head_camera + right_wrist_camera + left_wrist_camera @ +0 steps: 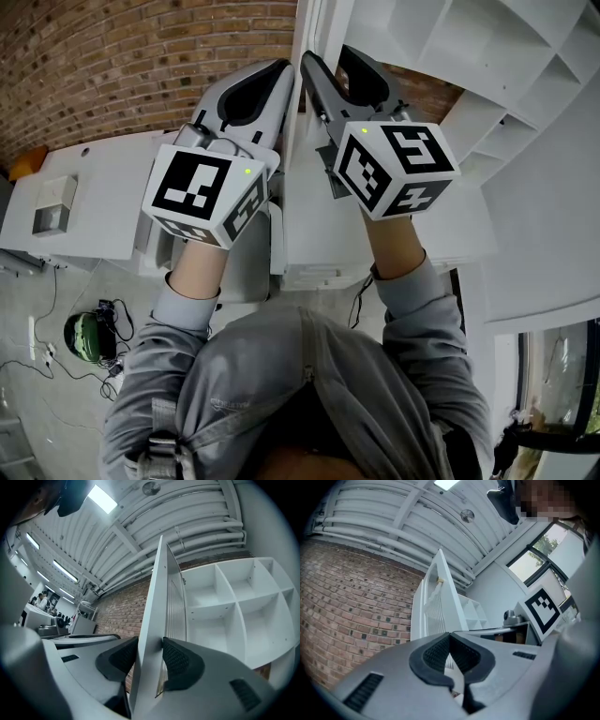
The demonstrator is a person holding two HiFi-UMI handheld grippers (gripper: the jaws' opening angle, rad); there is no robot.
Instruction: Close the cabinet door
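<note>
Looks like a lab/workshop in an industrial-type bldg, not a home. Evidence: red-brown brick wall; ceiling w/ exposed white pipes & long strip lights; small round ceiling fitting; big dark-framed windows. Furniture is plain, test-setup style: white cabinet w/ open square cubbies and low white units along the brick. Loose black cables trail over the pale grey floor next to a round green device. In bkgd, people stand by benches w/ equipment, too small to ID.
</note>
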